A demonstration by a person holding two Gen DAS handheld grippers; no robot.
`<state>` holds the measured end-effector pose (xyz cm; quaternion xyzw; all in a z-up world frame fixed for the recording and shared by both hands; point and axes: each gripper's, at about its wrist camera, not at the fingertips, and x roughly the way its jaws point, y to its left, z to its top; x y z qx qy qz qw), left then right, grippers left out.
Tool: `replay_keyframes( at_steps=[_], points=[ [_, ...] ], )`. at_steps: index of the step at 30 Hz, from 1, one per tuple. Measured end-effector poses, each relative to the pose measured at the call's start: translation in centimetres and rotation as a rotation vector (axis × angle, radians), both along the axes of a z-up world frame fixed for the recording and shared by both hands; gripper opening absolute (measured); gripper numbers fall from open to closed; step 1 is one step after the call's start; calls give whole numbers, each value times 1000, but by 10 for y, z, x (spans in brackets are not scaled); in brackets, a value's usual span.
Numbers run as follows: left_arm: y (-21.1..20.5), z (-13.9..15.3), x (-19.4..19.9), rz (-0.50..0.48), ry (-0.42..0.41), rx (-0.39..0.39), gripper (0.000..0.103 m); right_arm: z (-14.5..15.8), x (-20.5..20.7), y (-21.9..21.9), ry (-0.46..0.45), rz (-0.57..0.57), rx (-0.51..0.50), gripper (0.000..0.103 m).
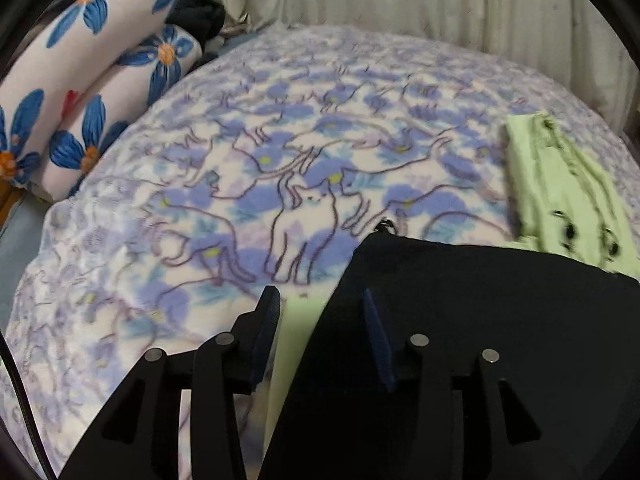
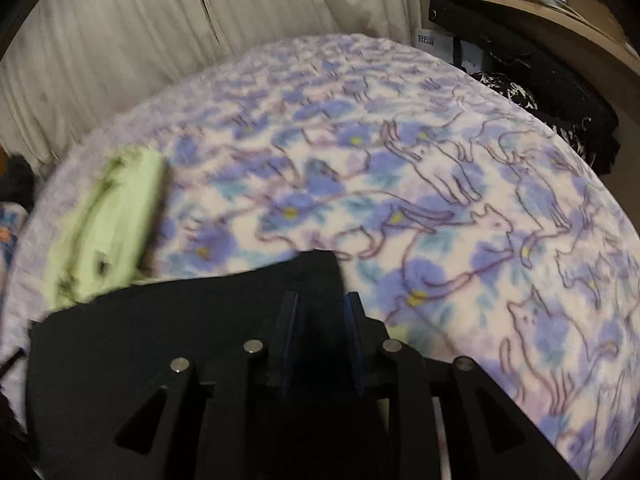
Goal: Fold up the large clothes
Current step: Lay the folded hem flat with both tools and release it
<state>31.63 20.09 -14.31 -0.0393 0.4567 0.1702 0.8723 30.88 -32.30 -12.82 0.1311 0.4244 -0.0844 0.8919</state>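
Note:
A black garment lies flat on the cat-print blanket, with its corner pointing away from me. My left gripper stands open over the garment's left edge, where a strip of light green cloth shows between its fingers. My right gripper hovers over the black corner with its jaws apart, the fabric below them and not pinched. A folded light green garment with dark prints rests beyond the black one.
Two rolled flower-print bedding pieces and a dark bundle lie at the bed's far left. A pale curtain hangs behind the bed. A wooden shelf and dark clutter stand at the right.

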Motion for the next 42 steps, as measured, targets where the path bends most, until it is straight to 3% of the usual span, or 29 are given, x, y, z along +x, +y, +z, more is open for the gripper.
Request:
replay_keyframes(
  at_steps=[2, 8, 12, 14, 18, 21, 25, 29, 32, 36, 37, 40, 42],
  points=[
    [-12, 10, -19, -34, -11, -8, 42, 10, -13, 22, -17, 50, 18, 34],
    [-85, 18, -79, -204, -35, -116, 42, 14, -60, 137, 6, 326, -3, 34],
    [-131, -2, -102, -259, -20, -204, 42, 1, -90, 196, 31, 456, -23, 34],
    [-144, -17, -107, -246, 17, -203, 42, -10, -100, 208, 47, 483, -57, 35],
    [-135, -31, -113, -195, 37, -110, 44, -29, -118, 187, 90, 451, -118, 34],
    [-108, -35, -116, -138, 53, -40, 44, -32, -136, 145, 86, 402, -147, 34],
    [-72, -37, -124, -82, 62, -30, 44, -36, -151, 85, 125, 236, -299, 36],
    [-72, -37, -127, -94, 63, 4, 44, -35, -162, 40, 133, 187, -162, 35],
    [-78, -37, -124, -76, 77, 46, 44, -34, -160, 47, 150, 191, -208, 36],
    [-77, -35, -122, -62, 97, 31, 47, -34, -159, 53, 170, 179, -230, 39],
    [-76, -34, -122, -65, 101, 25, 52, -34, -159, 53, 174, 176, -222, 41],
    [-79, -29, -123, -95, 120, -5, 84, -35, -155, 50, 188, 175, -194, 46],
    [-83, -28, -124, -115, 131, -15, 86, -35, -152, 51, 198, 175, -183, 47]
  ],
)
